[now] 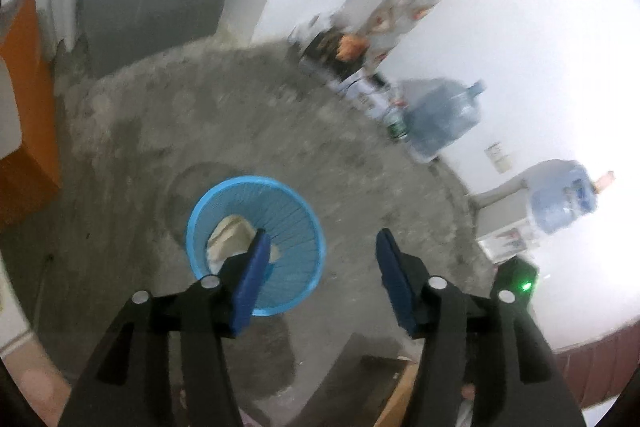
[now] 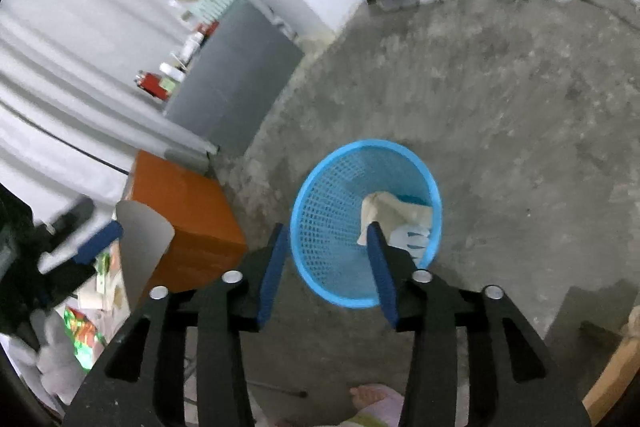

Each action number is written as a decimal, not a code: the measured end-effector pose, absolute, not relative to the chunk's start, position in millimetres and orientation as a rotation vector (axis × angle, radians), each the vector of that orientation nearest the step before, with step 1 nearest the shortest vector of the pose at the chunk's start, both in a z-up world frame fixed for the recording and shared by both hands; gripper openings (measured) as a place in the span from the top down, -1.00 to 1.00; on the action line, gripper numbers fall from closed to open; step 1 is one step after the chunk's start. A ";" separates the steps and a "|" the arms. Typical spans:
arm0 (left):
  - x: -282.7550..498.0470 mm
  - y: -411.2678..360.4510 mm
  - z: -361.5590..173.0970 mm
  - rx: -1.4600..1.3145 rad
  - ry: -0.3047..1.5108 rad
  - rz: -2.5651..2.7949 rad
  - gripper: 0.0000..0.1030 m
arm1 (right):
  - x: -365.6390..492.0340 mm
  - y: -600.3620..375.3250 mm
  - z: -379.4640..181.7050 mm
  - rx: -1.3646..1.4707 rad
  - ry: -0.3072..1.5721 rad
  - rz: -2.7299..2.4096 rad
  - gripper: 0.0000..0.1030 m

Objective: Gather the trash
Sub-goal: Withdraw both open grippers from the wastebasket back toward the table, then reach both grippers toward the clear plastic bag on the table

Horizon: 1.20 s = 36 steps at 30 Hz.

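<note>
A blue mesh waste basket (image 1: 288, 227) stands on the concrete floor with crumpled cream paper trash (image 1: 230, 233) inside. My left gripper (image 1: 320, 243) is open and empty, held above the basket's right side. In the right wrist view the same basket (image 2: 332, 211) holds the cream paper (image 2: 396, 211) and a pale blue-white scrap (image 2: 412, 237). My right gripper (image 2: 326, 237) is open and empty, held above the basket's near rim.
An orange box (image 2: 192, 211) stands left of the basket beside a grey cabinet (image 2: 236, 75). Water jugs (image 1: 444, 119) and boxes (image 1: 360, 95) line the far white wall. Snack wrappers (image 2: 80, 335) lie at lower left. A bare foot (image 2: 368, 397) is below.
</note>
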<state>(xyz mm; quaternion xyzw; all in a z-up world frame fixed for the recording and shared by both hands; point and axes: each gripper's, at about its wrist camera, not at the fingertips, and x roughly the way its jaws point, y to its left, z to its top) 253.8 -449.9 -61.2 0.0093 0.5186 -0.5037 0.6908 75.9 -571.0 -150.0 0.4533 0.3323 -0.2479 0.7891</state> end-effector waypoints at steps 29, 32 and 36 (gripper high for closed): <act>106.3 -84.0 57.4 -0.172 0.764 -0.924 -0.35 | 28.9 -344.5 8.6 0.363 0.512 -0.303 -0.86; 106.5 -54.2 49.6 -0.231 0.764 -0.865 -0.35 | 35.2 -335.1 9.3 0.412 0.523 -0.216 -0.86; 103.6 -23.4 38.7 -0.262 0.758 -0.797 -0.35 | 47.5 -320.7 3.9 0.457 0.571 -0.118 -0.84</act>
